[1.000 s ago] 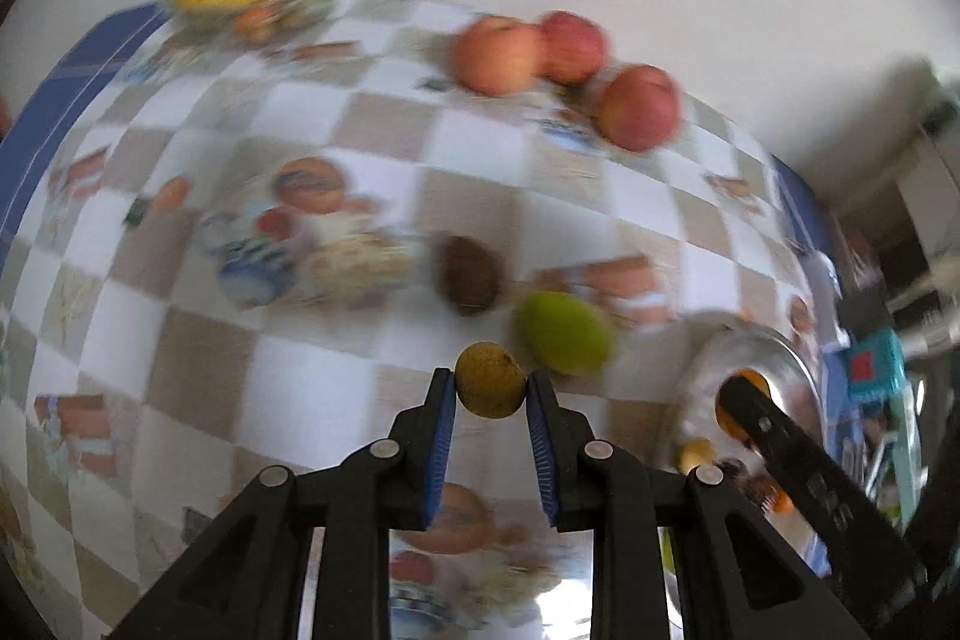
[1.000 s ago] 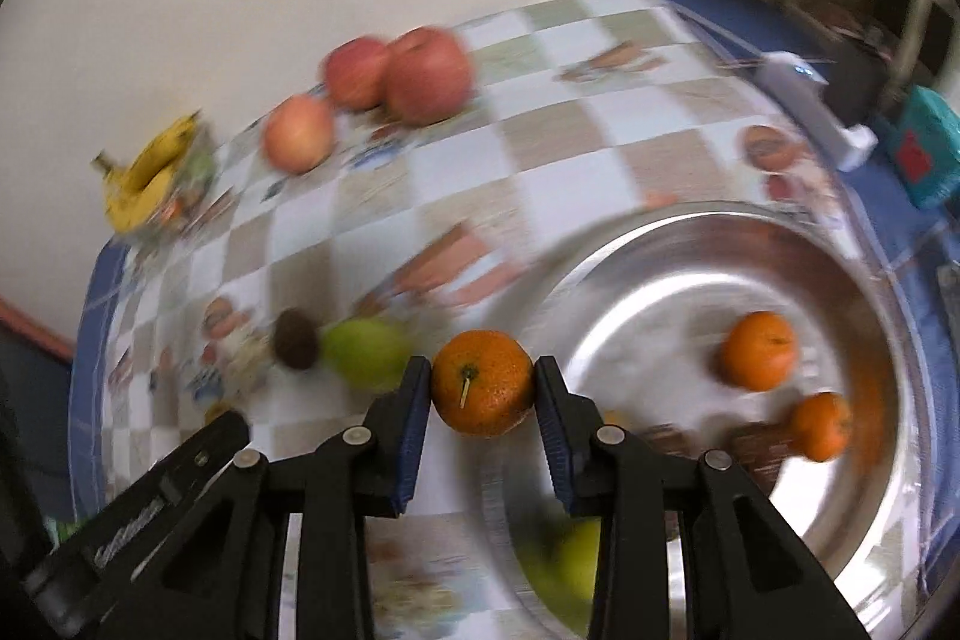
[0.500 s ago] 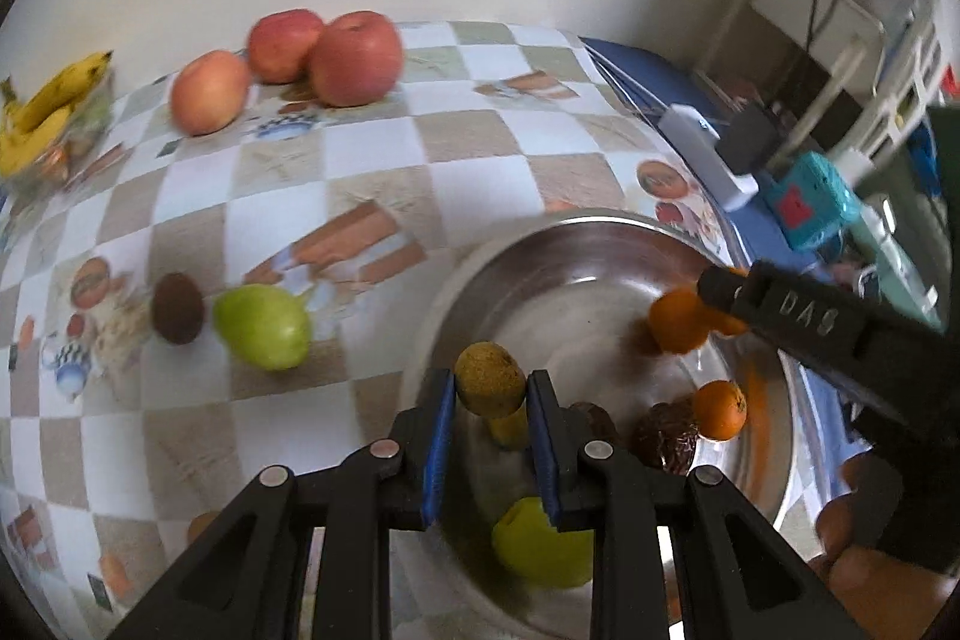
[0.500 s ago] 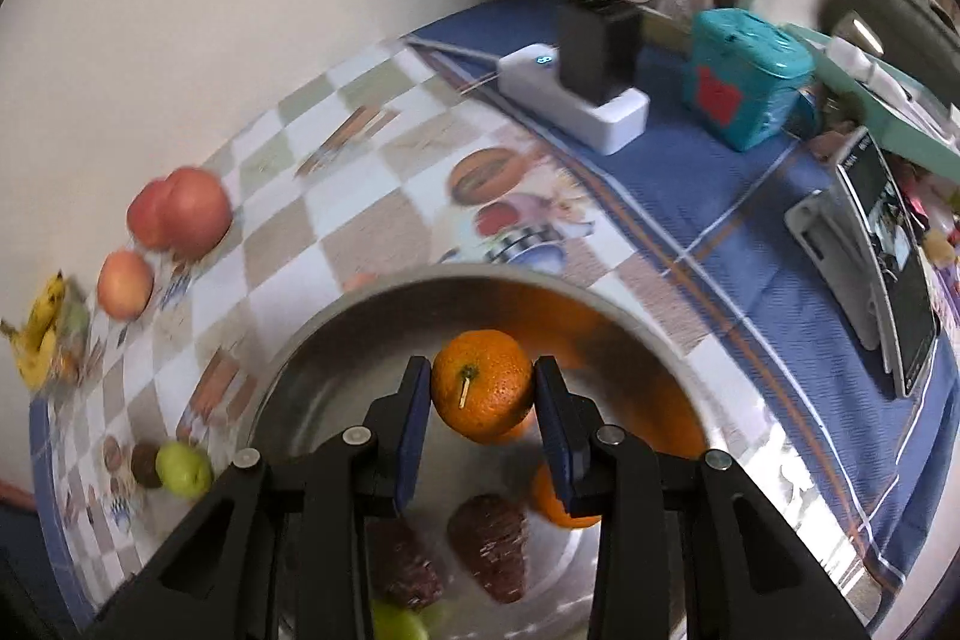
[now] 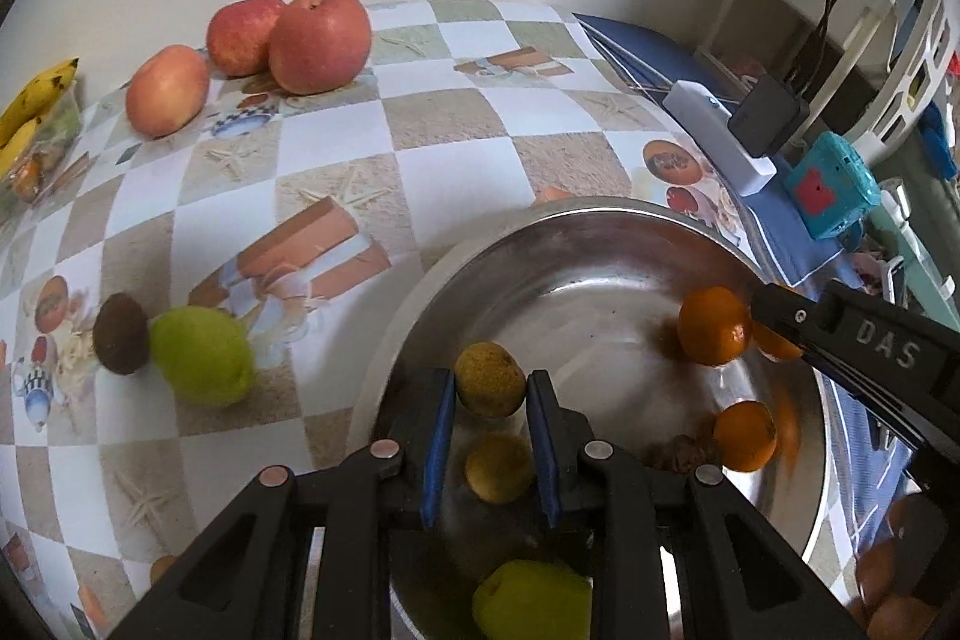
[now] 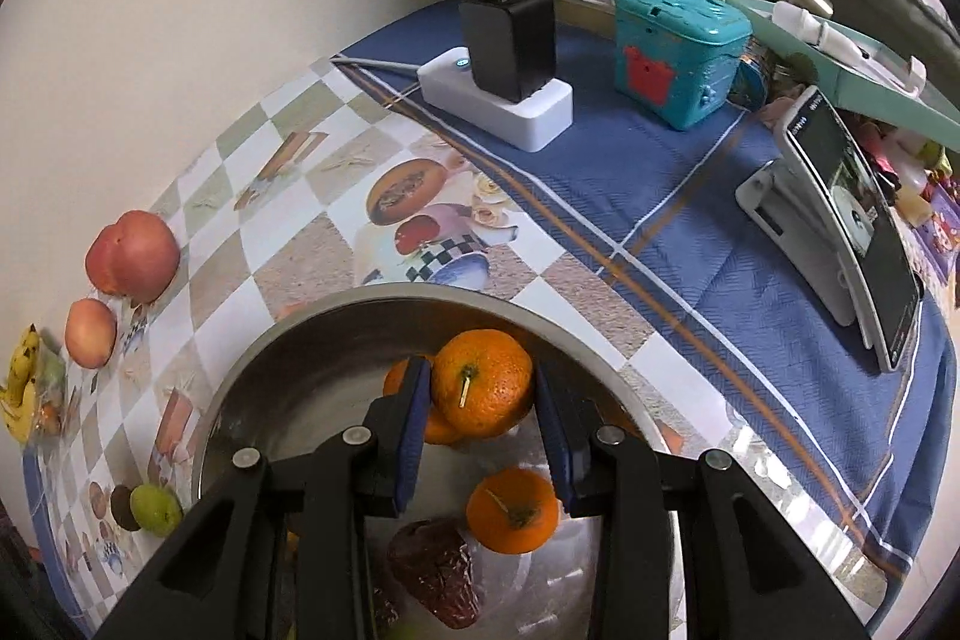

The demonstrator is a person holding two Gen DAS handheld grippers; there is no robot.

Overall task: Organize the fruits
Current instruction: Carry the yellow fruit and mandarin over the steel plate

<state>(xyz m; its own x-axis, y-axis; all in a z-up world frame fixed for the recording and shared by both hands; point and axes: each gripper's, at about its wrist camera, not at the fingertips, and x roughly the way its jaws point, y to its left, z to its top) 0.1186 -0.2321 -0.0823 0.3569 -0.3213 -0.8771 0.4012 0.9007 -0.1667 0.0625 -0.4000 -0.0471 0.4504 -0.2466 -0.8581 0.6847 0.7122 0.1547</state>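
Phone [image 6: 864, 244] shows only rightward; left view alone shows brownish fruit [image 5: 489, 379].

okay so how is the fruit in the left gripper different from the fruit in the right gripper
The left gripper is shut on a dull yellow-brown fruit; the right gripper is shut on a bright orange. The orange looks bigger and shows a stem; the brown fruit shows none. Both hang over the metal bowl.

Left gripper [image 5: 489, 391] and right gripper [image 6: 483, 394] both angle steeply downward, each clamped tight.
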